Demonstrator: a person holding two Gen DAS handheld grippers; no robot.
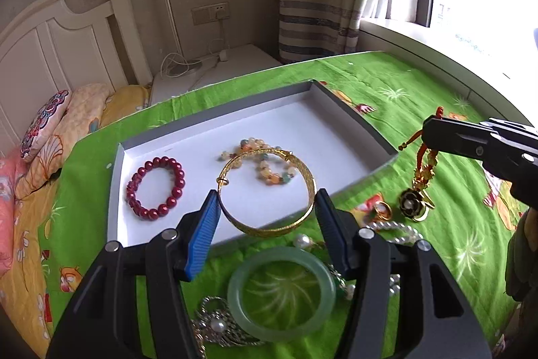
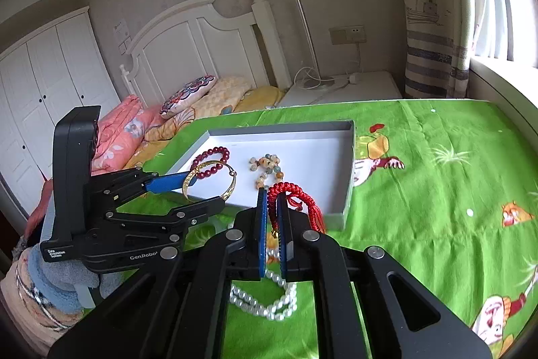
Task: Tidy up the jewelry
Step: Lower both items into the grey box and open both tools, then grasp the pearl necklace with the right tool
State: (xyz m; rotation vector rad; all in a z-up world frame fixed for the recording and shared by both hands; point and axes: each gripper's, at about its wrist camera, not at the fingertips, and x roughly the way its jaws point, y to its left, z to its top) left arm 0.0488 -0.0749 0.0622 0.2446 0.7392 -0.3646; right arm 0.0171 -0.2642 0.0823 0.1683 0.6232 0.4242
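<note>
Two grippers each carry a piece. Left gripper [image 1: 267, 207] stands half open, pads pressed on opposite sides of the gold bangle [image 1: 267, 190], held above the near edge of the white tray [image 1: 336, 137]. Right gripper [image 2: 272, 221] is clamped tight on the red braided bracelet [image 2: 296, 194], just beside the tray. Red bead bracelet [image 1: 155, 187] and mixed-stone strand [image 1: 265, 162] lie in the tray. Jade bangle [image 1: 280, 293] and pearls [image 2: 265, 300] rest on the green cloth [image 2: 437, 241].

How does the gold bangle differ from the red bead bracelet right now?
The gold bangle is a smooth metal hoop; the red bead bracelet is a string of round beads. The bangle is gripped between the left tool's pads, held above the box; the bead bracelet lies flat inside it. Both are closed rings.
</note>
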